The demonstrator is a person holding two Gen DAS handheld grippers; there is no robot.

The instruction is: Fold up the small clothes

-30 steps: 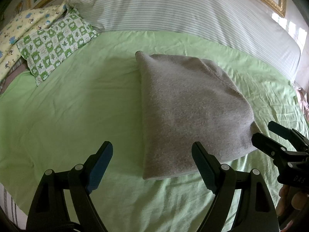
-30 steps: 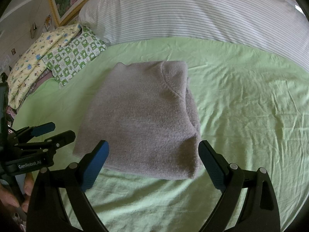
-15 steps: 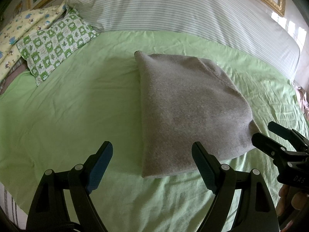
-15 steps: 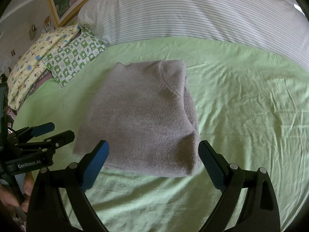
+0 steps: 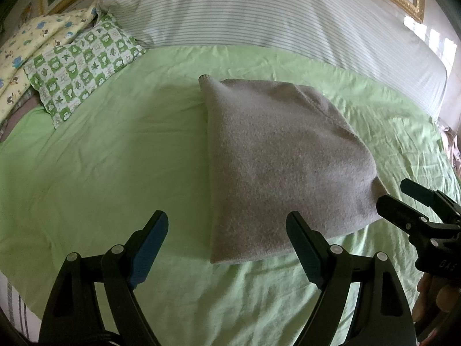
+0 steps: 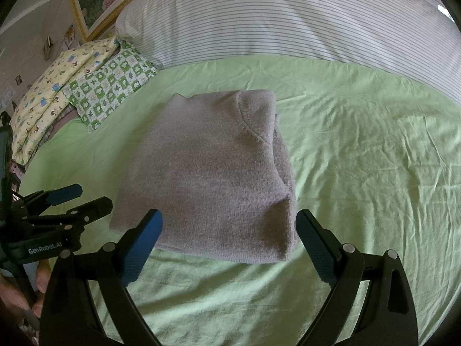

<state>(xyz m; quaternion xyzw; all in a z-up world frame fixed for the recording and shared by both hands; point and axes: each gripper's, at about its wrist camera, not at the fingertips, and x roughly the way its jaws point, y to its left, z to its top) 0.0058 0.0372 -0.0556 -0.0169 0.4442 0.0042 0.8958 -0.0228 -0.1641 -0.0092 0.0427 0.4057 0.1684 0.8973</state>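
Plainly "GenRobot.AI" marks the left gripper (image 6: 79, 200); both grippers gape above the folded grey sweater (image 6: 213, 173).

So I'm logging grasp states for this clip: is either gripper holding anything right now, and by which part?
Nothing is held. The left gripper and right gripper both hover with jaws open near the folded grey sweater, without touching it.

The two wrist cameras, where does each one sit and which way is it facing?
Left wrist: on the left gripper, angled down at the bed; open jaws below, right gripper at right.
Right wrist: on the right gripper, same tilt; open jaws, left gripper and a hand at left.
Shared: folded grey sweater, green sheet, checked pillow.
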